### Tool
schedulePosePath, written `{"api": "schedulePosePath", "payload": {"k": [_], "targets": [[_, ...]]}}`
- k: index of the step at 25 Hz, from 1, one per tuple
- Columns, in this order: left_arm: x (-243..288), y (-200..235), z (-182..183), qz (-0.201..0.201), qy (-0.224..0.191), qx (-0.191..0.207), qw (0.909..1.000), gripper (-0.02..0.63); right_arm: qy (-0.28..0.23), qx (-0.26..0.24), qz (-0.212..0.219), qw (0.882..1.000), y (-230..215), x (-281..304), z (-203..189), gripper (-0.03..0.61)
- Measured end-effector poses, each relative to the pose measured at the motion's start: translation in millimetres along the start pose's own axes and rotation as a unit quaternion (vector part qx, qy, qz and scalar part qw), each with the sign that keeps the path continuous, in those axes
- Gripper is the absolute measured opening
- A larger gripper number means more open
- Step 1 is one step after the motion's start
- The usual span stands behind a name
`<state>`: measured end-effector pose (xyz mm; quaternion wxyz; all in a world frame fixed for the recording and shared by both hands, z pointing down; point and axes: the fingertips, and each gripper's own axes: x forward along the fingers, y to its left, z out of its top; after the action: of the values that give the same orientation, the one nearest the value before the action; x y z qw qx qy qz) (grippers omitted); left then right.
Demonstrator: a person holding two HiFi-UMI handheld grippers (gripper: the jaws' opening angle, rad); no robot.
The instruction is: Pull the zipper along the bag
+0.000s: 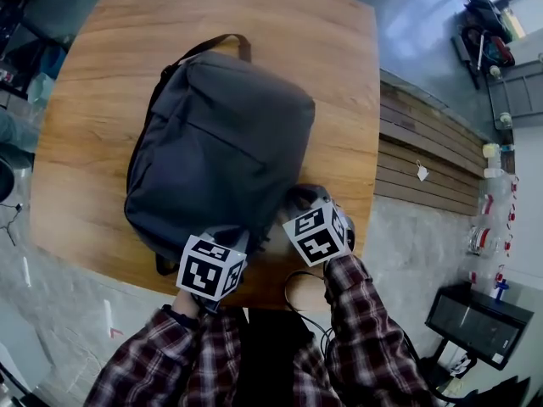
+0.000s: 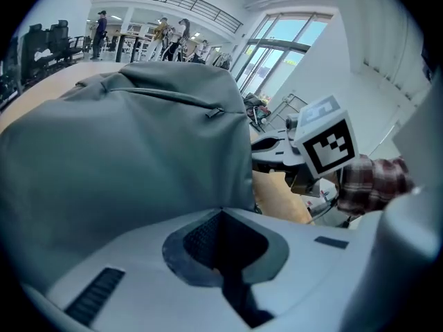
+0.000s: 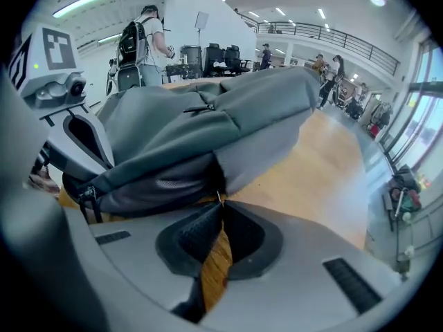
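Bag: grey backpack (image 1: 221,142), flat on wood table (image 1: 339,75), carry handle (image 1: 225,42) at the far end, bottom end twd the person.
L gripper (image 2: 221,211): at bag's near-left corner. Jaws pressed together w/ tips right on the fabric; looks like they nip a fold of it, tho the fold itself isn't visible.
Why L there: prob. to anchor the bag so it won't slide when the zip gets tugged.
R gripper (image 3: 221,209): at bag's near-right corner, just beside L. Jaws almost together, only a thin slit w/ table showing thru.
Zip pull (image 3: 219,198): small metal sliver right at R's tips, at the bag's lower seam; appears pinched betw. them.
Why R there: pull held at the tips, so R can drag the slider along the seam.
Bag vs grippers: bulk of the bag lies beyond both, away from the person; both touch its near edge.
Stage (judged): grip set, pull along the zip not yet visibly under way.
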<state>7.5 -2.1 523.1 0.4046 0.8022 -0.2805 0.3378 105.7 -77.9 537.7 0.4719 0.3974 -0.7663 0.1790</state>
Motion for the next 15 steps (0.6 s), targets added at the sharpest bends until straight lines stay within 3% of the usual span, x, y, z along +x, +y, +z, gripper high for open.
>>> {"api": "schedulePosePath", "payload": {"k": [4,7,10,12,15], "targets": [[1,0,1,0.006,-0.005,0.001,1.0,0.008,-0.011,0.016,0.005,1.0,-1,-1,2,0.036],[9,-4,9,0.011,-0.017,-0.014,0.9997,0.008,-0.036,0.101,0.006,0.994,-18,-17,-3,0.043],[21,-13,27,0.004,-0.041,-0.036,0.9985,0.008,-0.068,0.205,-0.01,0.976,-41,-46,-18,0.043],[18,-24,48,-0.006,-0.074,-0.039,0.9965,0.008,-0.097,0.246,-0.023,0.964,-48,-69,-18,0.043],[-11,-46,92,-0.005,-0.143,0.003,0.9897,0.008,-0.165,0.272,-0.034,0.947,-49,-108,10,0.041]]}}
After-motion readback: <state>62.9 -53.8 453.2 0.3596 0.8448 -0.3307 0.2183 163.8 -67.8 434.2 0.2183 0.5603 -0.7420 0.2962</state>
